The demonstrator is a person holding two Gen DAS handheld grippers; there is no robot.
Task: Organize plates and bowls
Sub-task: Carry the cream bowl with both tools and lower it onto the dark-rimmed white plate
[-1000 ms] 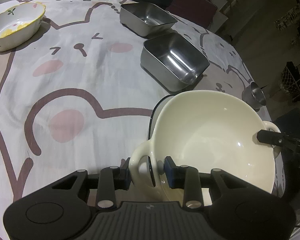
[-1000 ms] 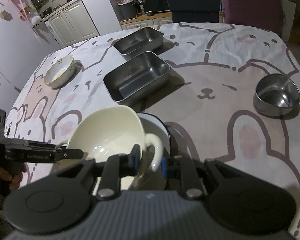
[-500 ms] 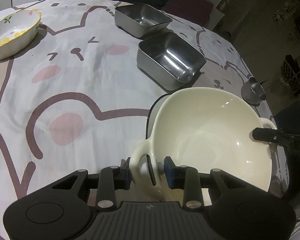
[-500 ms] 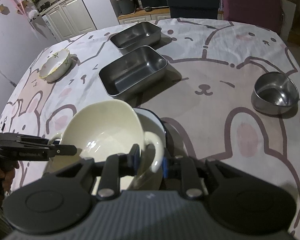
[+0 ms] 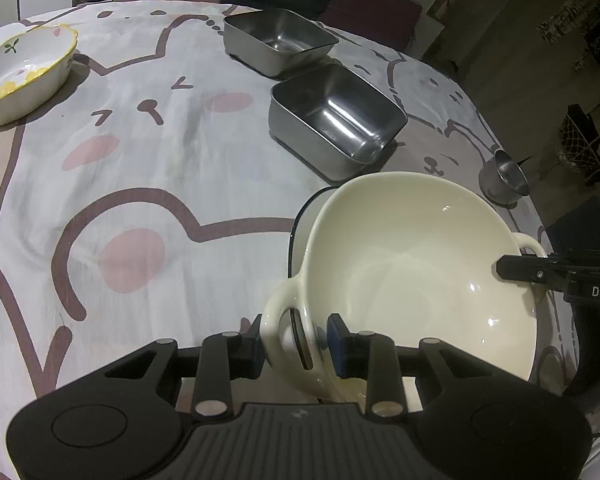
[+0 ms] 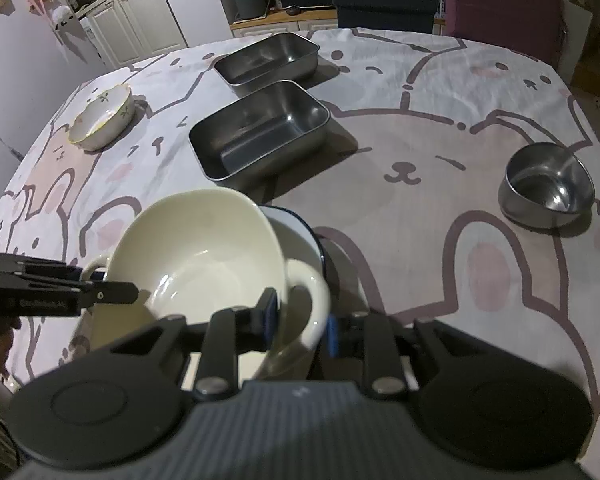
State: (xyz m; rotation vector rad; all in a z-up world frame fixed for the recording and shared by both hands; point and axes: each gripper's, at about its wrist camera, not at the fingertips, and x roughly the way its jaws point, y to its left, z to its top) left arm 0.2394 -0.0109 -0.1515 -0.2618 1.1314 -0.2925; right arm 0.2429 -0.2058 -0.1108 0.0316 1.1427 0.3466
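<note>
Risk: bowl (image 5: 412, 264) sits tilted in the blue-rimmed dish (image 6: 300, 220) at the near table edge; uneven let-go could tip or chip it. Left gripper (image 5: 296, 346) clamps one loop handle, narrow gap. Right gripper (image 6: 298, 316) straddles the other handle; can't tell if it's gripping.

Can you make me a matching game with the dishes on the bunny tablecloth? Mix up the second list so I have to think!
Things:
1. big cream two-handled bowl
2. small round steel bowl
3. white bowl with yellow rim and leaf pattern
4. rectangular steel tray nearest the cream bowl

Where or how:
A. alone at the left side of the table
B. alone at the right side
C. held by both handles
D. beside another tray like it

Pairs: 1-C, 2-B, 3-A, 4-D
</note>
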